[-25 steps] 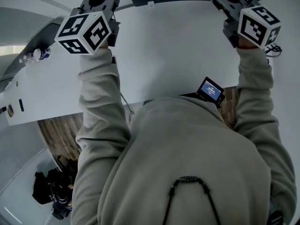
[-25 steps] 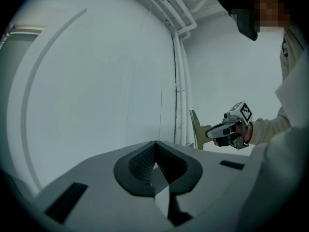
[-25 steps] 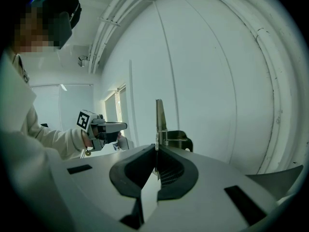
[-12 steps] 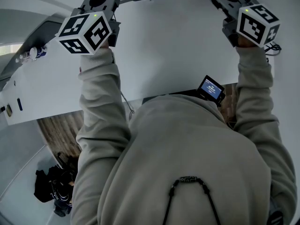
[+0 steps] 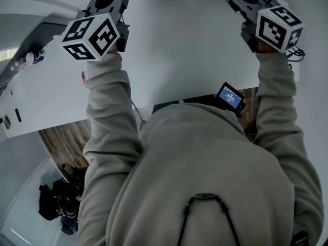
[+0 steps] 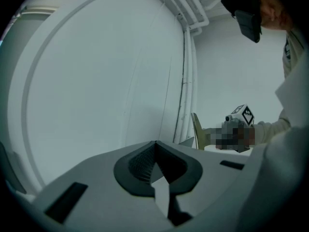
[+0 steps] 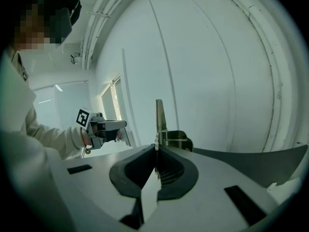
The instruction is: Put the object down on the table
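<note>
I'm holding both grippers up over the white table (image 5: 195, 50), tips pointing at its far edge, 12 o'clock in the head view.

On the right gripper (image 7: 156, 149) the fingers (image 7: 174, 170) are pinching fully together on the object (image 7: 160, 114), a thin flat plate that I'm seeing edge-on. It's standing upright out of the fingertip line and running toward 12 o'clock in the right gripper view. A small metal bracket (image 7: 177, 140) is sitting just beside it at 3 o'clock. I can't tell whether it's fixed to the plate.

In the head view the object is showing as a pale sliver at the right gripper's tip, about 1 o'clock, against the top of the frame and over the table's far edge. I can't tell whether it's touching the table.

On the left gripper (image 6: 155, 145) the fingers are pressing tip to tip, and I'm seeing nothing between them. It's hanging at 11 o'clock in the head view, well apart from the object. From the left gripper view the object is showing at 3 o'clock, tan and leaning slightly, at the nose of the right gripper.

Beige hoodie sleeves (image 5: 105, 117) are running up to both grippers, and a small lit screen (image 5: 229, 97) is sitting near the right sleeve at the table's near edge.
</note>
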### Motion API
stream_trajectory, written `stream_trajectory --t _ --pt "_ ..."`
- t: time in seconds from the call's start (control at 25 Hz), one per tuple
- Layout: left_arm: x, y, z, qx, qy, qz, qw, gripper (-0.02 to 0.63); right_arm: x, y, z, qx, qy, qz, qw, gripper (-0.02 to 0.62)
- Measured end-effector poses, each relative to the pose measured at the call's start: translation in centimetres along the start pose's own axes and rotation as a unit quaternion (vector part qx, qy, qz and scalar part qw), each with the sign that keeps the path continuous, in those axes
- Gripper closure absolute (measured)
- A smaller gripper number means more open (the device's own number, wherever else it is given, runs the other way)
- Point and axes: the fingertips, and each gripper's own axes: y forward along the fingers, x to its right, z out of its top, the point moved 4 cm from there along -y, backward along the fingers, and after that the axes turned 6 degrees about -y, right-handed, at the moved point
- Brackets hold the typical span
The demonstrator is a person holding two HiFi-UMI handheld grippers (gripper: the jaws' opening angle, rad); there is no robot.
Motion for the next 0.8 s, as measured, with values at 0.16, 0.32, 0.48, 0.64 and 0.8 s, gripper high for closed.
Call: stream_trajectory --t 0.16,0.32,0.48,0.64,0.8 --pt "-0.2 0.7 -1.1 -0.01 -0.009 0.0 0.9999 0.603 0.7 0.3 -0.9 -0.011 0.008 0.0 1.0 0.574" --pt "-0.6 0.8 -2.7 -0.026 -0.023 0.001 0.9994 0.603 0.8 1.0 -1.6 -0.022 0.015 0.002 1.0 0.574" --pt "-1.0 0.5 -5.1 -0.042 -0.046 0.001 0.998 0.603 0.6 1.4 -3.3 -0.039 0.027 0.003 0.999 0.574" --pt "-1.1 0.8 -7.6 -0.057 -0.062 0.002 0.9964 0.603 0.9 1.8 -5.9 -0.055 0.041 0.006 0.998 0.574" --pt "-0.4 0.9 -10.1 -0.07 -0.073 0.0 0.9949 0.603 0.7 1.6 -8.3 -0.066 0.054 0.011 0.996 0.574"
